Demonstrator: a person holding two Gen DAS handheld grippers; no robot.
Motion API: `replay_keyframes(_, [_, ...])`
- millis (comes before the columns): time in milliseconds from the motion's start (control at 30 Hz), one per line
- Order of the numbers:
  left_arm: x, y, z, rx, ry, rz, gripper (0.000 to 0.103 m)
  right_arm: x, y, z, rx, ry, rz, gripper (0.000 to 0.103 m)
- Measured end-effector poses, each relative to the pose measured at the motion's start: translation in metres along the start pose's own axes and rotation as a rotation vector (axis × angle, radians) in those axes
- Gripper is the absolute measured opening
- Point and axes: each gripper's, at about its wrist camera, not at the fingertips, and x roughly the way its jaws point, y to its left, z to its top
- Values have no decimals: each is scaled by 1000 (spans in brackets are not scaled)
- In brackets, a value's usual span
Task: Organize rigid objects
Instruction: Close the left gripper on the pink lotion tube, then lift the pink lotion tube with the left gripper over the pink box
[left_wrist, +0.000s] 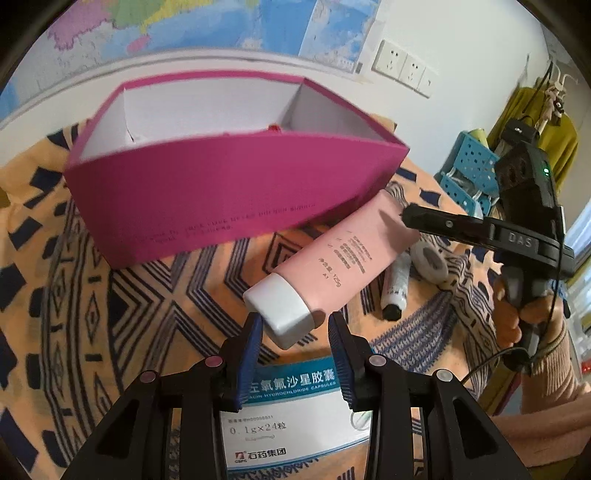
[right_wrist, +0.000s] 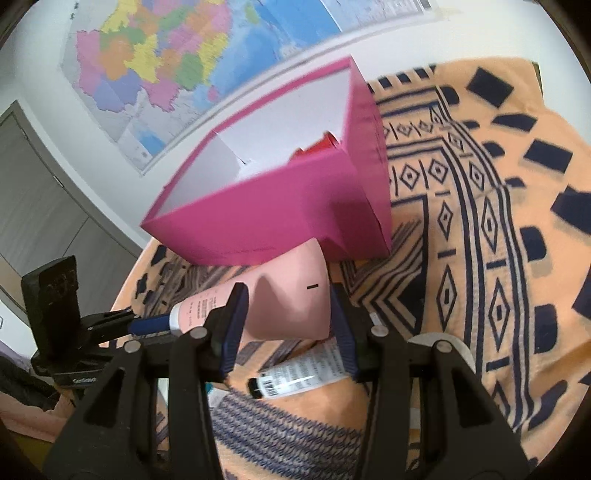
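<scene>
Pink tube (left_wrist: 332, 266) hangs between both grippers, off the patterned cloth (left_wrist: 155, 317), just in front of the magenta box (left_wrist: 229, 192). Right gripper (right_wrist: 286, 314) pinches the flat crimped end, both pads pressed on it w/ a dent showing in the plastic. Left gripper (left_wrist: 293, 332) sits at the white cap (left_wrist: 282, 314): left pad touches the cap's corner, right pad looks a bit apart from it, so I'd call those jaws partly spread around the cap, not clamped.

Risks, as I read it: the tube is held mostly by its soft tail end, so it could pivot or slide out if the right hand swings fast. If the left jaws squeeze on the cap's slanted corner, the cap may squirt sideways instead of seating. The tube's far end is close to the box's near wall, so lifting too low could nudge the box or catch the rim.

Box is open on top, white inside, w/ a divider making at least two sections; something red (right_wrist: 325, 142) lies in the right-hand one. Rest of the interior is hidden from here.

Still on the cloth: a small white tube w/ black cap (right_wrist: 295, 380) and a medicine carton (left_wrist: 291, 417) under the left gripper.
</scene>
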Motion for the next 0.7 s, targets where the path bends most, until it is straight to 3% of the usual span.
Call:
replay_keyframes(333, [-33, -3, 21, 40, -99, 30, 36, -29, 31, 17, -83, -86, 3, 48])
replay_keyframes(700, [-48, -7, 60, 80, -190, 75, 36, -34, 40, 50, -141, -152, -9, 48])
